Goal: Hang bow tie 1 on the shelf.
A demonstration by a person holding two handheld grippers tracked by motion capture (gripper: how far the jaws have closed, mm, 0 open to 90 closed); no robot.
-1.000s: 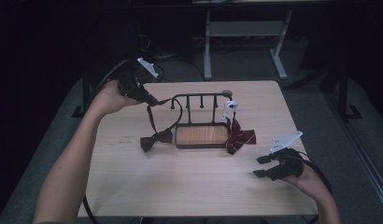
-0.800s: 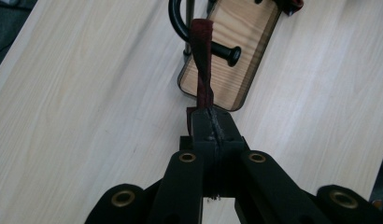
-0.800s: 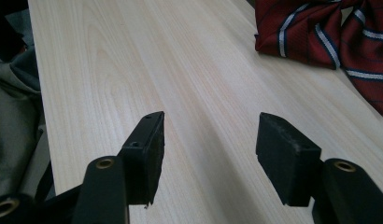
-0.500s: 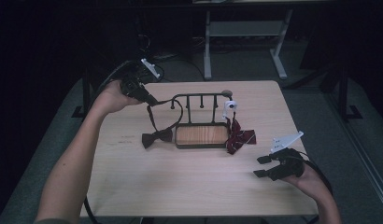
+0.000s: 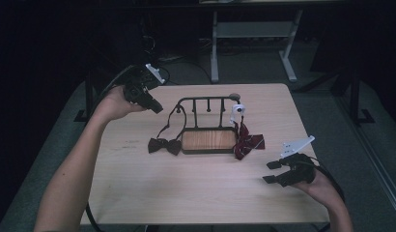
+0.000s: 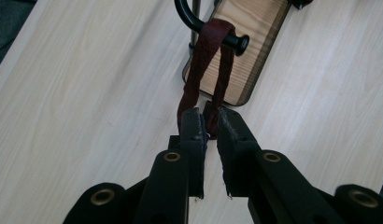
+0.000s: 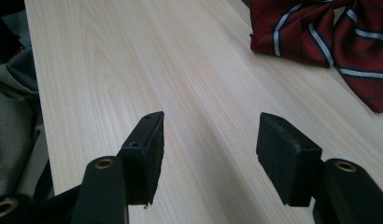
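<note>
Left gripper view: our left gripper point(image 6: 208, 122) jaws have just been opening, strap point(image 6: 197, 65) between them; right gripper point(image 7: 208, 140) jaws apart over the desk point(image 7: 133, 70)

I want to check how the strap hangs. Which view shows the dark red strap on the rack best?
The left gripper view: the strap is close and sharp, looped over the rack's knobbed end. The high view gives it as a thin dark line. The right gripper view faces the striped tie.
</note>
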